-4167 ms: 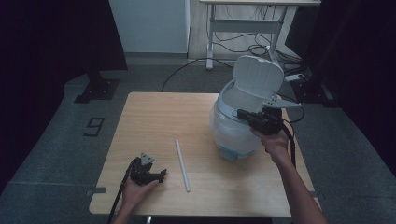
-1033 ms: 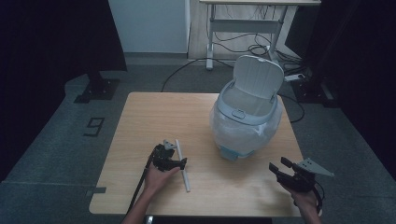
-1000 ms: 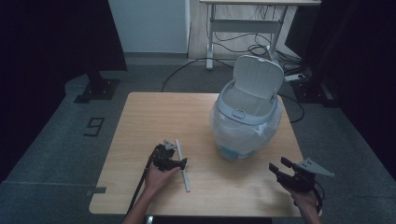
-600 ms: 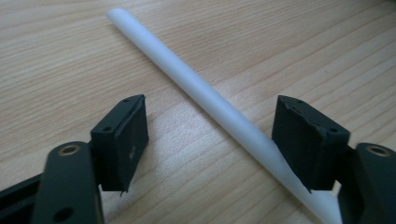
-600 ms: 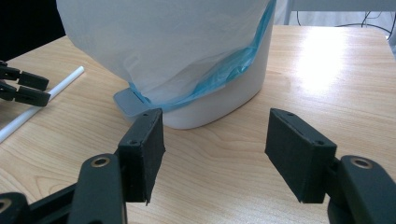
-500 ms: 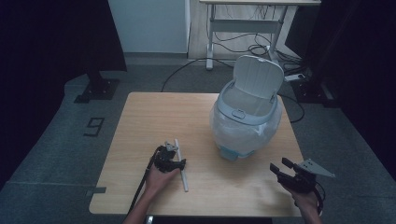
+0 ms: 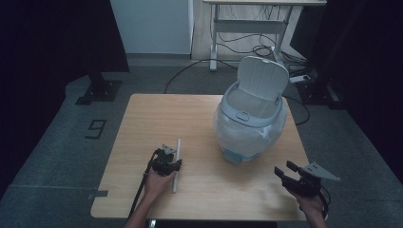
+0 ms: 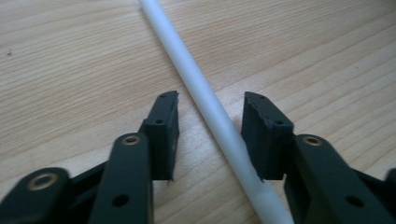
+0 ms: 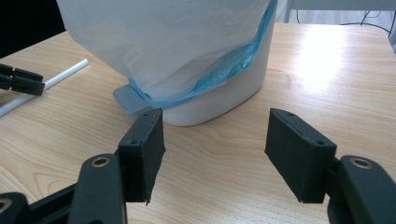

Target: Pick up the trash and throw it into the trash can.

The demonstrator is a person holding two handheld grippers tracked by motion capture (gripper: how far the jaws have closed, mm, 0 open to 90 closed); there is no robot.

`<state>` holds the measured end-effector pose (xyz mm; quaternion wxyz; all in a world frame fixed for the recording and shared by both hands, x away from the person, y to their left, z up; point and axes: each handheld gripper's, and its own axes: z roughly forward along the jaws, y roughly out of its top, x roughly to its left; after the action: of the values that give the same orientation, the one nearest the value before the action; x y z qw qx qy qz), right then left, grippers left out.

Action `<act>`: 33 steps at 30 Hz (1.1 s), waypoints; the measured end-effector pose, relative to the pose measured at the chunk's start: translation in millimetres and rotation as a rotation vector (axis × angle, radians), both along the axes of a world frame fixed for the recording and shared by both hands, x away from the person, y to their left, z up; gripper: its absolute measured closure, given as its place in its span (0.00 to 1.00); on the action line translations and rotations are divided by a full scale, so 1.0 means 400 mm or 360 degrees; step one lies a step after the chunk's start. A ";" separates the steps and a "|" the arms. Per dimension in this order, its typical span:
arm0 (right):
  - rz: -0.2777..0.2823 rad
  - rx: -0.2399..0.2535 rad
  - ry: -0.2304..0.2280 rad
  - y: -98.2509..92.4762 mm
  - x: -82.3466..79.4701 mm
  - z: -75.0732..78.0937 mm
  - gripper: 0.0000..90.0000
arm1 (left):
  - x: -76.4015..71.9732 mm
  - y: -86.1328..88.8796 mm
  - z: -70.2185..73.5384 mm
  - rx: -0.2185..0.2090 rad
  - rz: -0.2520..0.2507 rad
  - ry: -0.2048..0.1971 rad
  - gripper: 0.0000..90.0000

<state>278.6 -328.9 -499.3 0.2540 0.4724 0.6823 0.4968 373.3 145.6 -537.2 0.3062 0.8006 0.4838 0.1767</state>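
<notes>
High view: the left gripper (image 7: 167,164) sits over a white plastic tube (image 7: 176,165) at about 7 o'clock on the wooden table (image 7: 199,114), having moved onto it from the near edge seconds earlier. The open-lidded bin (image 7: 252,111), lined with a white bag, stands at 2 o'clock; the right gripper (image 7: 290,176) waits at 5 o'clock, nothing blocking the way.

Left gripper view: the jaws have just been closing, with the tube (image 8: 212,109) between them; one pad meets it, the other is short of it, so the pickup looks imminent.

Right gripper view: its jaws stand apart, empty, facing the bin's base (image 9: 219,100).
</notes>
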 end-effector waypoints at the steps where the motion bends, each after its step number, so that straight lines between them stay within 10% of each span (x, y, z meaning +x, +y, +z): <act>1: -0.0002 0.0001 0.0001 0.001 0.000 0.000 0.41 | 0.000 0.002 0.000 -0.0001 0.0002 0.0001 0.68; 10: 0.0002 -0.0011 0.0008 0.006 0.001 -0.005 0.41 | 0.008 0.023 0.000 -0.0063 0.0044 0.0022 0.88; 18: -0.0007 -0.0009 0.0005 -0.001 0.000 -0.004 0.41 | 0.004 0.029 0.002 -0.0071 0.0041 -0.0010 0.89; 33: -0.0019 0.0002 0.0003 -0.009 -0.003 -0.004 0.41 | -0.031 0.086 0.070 -0.0290 0.0050 -0.0136 0.89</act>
<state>277.4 -332.4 -501.0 0.2559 0.4772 0.6793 0.4953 361.1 180.0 -509.0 0.3952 0.7535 0.4969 0.1707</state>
